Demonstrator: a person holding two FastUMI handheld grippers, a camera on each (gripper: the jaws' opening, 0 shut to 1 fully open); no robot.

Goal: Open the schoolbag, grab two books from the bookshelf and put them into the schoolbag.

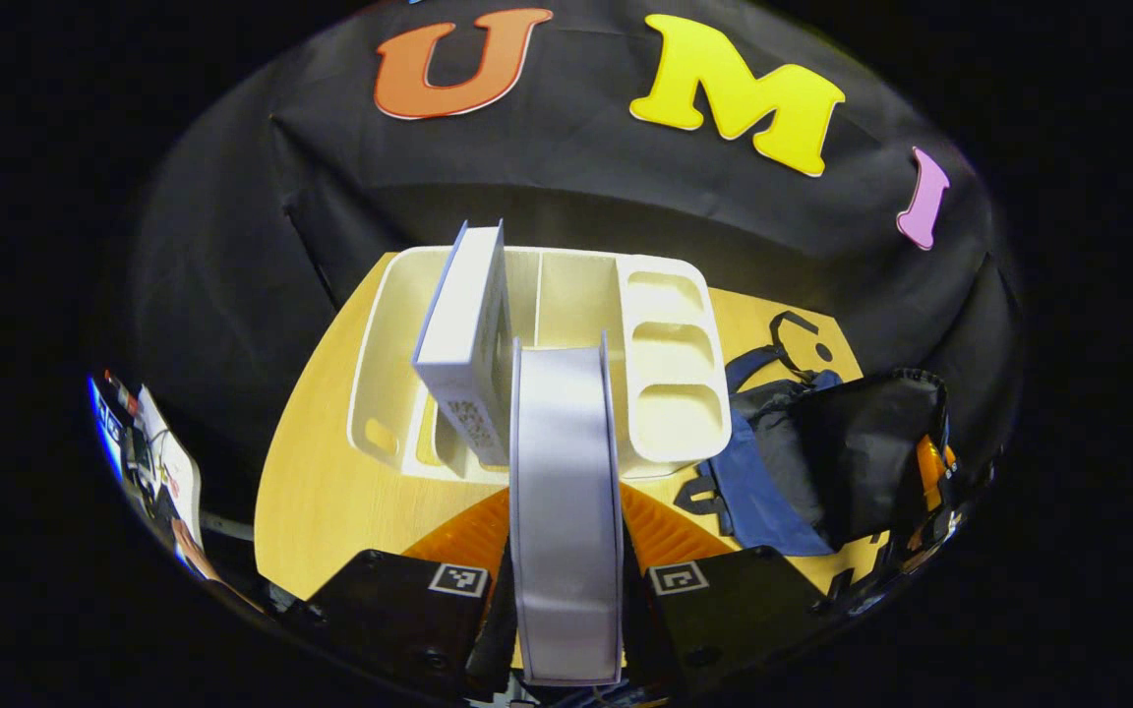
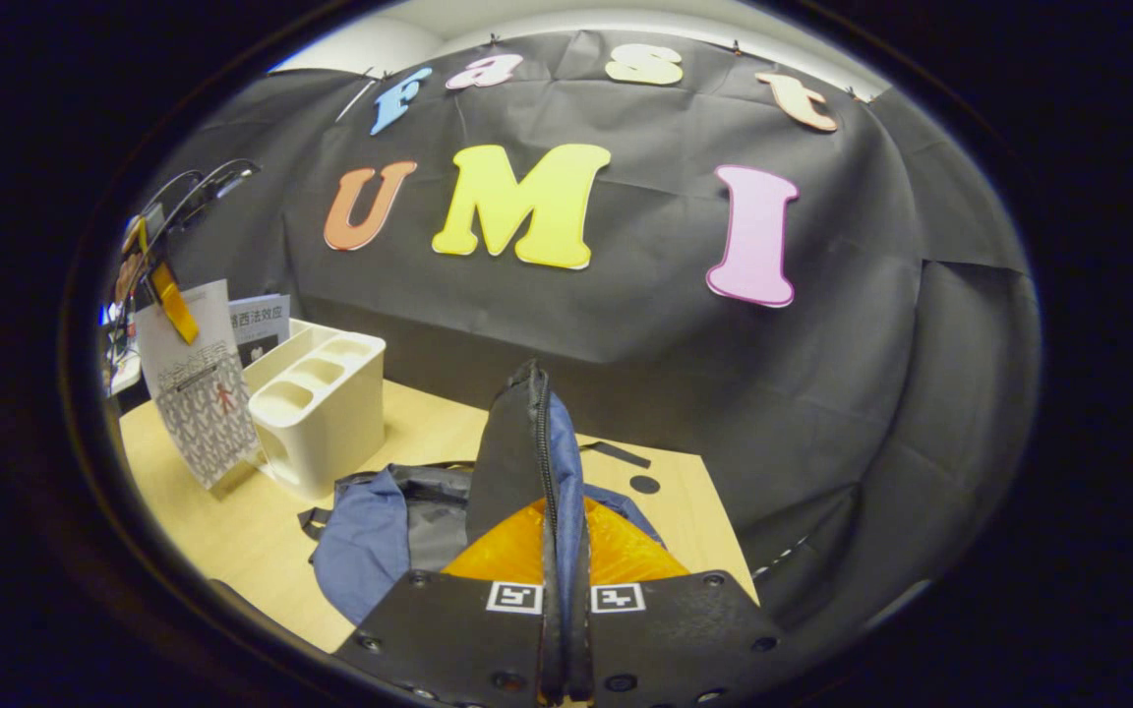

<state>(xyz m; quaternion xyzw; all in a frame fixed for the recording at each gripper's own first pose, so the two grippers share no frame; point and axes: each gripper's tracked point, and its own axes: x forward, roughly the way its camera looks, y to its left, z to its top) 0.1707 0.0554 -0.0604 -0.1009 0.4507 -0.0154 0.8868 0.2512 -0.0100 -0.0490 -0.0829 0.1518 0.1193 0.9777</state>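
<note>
My left gripper (image 1: 566,526) is shut on a pale grey book (image 1: 566,442), held spine-up above the table in front of the cream bookshelf (image 1: 675,393). A second white book (image 1: 468,334) leans in the shelf's left slot. The dark blue and black schoolbag (image 1: 773,472) lies right of the shelf. In the right gripper view, my right gripper (image 2: 564,560) is shut on the schoolbag's zipped flap (image 2: 512,442) and holds it upright, with the bag's body (image 2: 370,531) spread below. The held book (image 2: 195,403) hangs at far left beside the bookshelf (image 2: 321,403).
The wooden table (image 2: 222,531) ends close to the bag on the right, where the black cloth wall drops. Three oval cups line the bookshelf's right side (image 1: 670,344). Cables and papers (image 1: 149,452) sit off the table's left edge.
</note>
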